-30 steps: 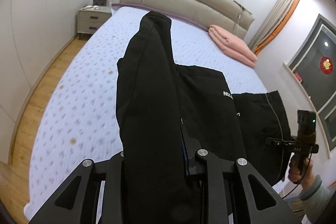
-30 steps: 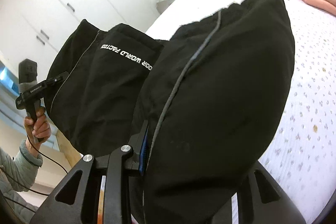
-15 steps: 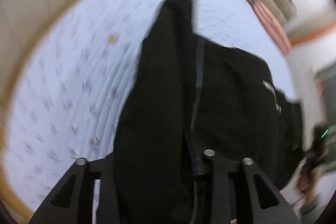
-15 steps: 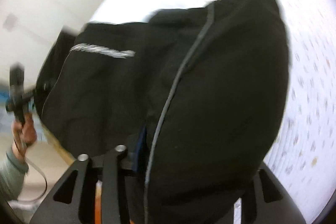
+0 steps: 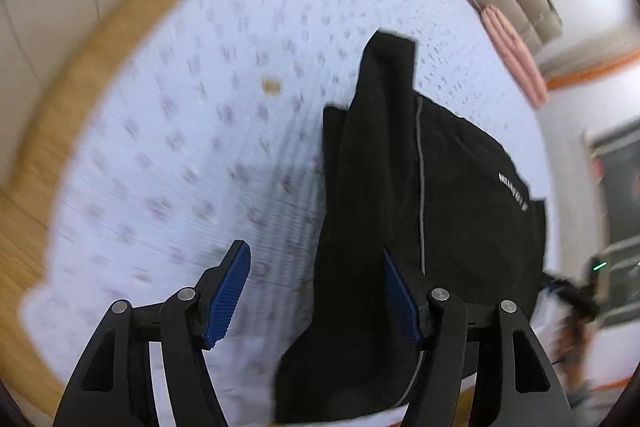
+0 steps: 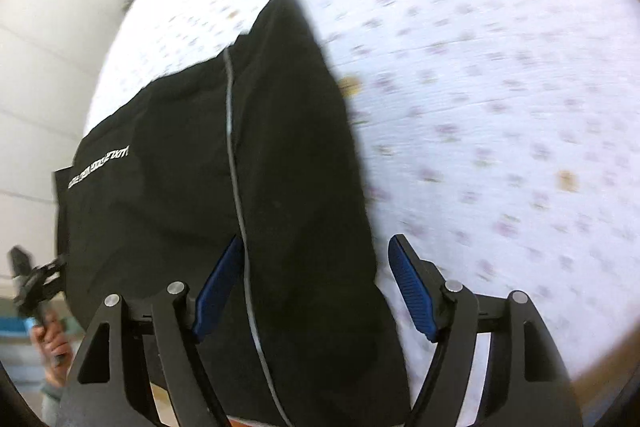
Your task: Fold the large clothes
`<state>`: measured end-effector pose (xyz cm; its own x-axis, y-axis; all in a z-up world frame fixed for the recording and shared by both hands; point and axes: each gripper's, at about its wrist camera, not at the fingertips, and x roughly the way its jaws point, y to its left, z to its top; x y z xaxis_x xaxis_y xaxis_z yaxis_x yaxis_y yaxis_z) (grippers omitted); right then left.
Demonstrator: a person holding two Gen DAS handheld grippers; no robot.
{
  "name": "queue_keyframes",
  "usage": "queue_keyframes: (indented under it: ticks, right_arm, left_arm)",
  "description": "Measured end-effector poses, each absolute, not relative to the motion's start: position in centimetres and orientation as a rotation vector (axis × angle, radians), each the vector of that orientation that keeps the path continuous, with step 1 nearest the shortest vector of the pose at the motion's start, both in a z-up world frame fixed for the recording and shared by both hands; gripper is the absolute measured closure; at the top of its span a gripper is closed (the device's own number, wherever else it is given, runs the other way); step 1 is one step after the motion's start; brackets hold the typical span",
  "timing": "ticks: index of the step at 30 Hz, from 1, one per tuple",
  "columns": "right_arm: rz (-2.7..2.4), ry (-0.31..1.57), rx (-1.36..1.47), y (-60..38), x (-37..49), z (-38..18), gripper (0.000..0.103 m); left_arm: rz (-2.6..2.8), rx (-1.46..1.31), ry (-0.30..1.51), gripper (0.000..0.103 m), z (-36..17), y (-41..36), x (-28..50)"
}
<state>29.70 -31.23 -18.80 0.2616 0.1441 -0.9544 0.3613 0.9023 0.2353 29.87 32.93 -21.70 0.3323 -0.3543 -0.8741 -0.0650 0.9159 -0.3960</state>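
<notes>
Both grippers (left gripper (image 5: 316, 291), right gripper (image 6: 316, 287)) have descended, jaws opening, releasing black trousers (image 5: 400, 207) lengthwise along the bed's (image 5: 180, 147) near edge.

A folded black fabric garment (image 5: 420, 187) is blocking the bed's (image 5: 180, 147) near edge; pink folded bedding (image 5: 516, 55) is occupying the headboard end.

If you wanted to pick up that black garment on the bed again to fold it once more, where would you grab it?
Probably the near hem of the black garment, at its two outer corners, coming down from above. It lies flat on the bed with the near edge hanging toward the person, so the corners are free to pinch. The left tongs and right tongs are opening there now, pads apart.
</notes>
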Motion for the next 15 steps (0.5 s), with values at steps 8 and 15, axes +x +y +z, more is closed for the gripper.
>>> queue_keyframes:
  ticks: [8, 15]
  right_arm:
    - [-0.019, 1.183, 0.295, -21.7, 30.4, -11.9, 0.028]
    - [0.007, 1.232, 0.078, -7.3, 32.5, -18.8, 0.028]
  left_arm:
    - [-0.331, -0.188, 1.037, 0.037, -11.9, 24.3, 27.7]
    - [-0.316, -0.07, 1.197, 0.038, -20.6, 16.0, 27.6]
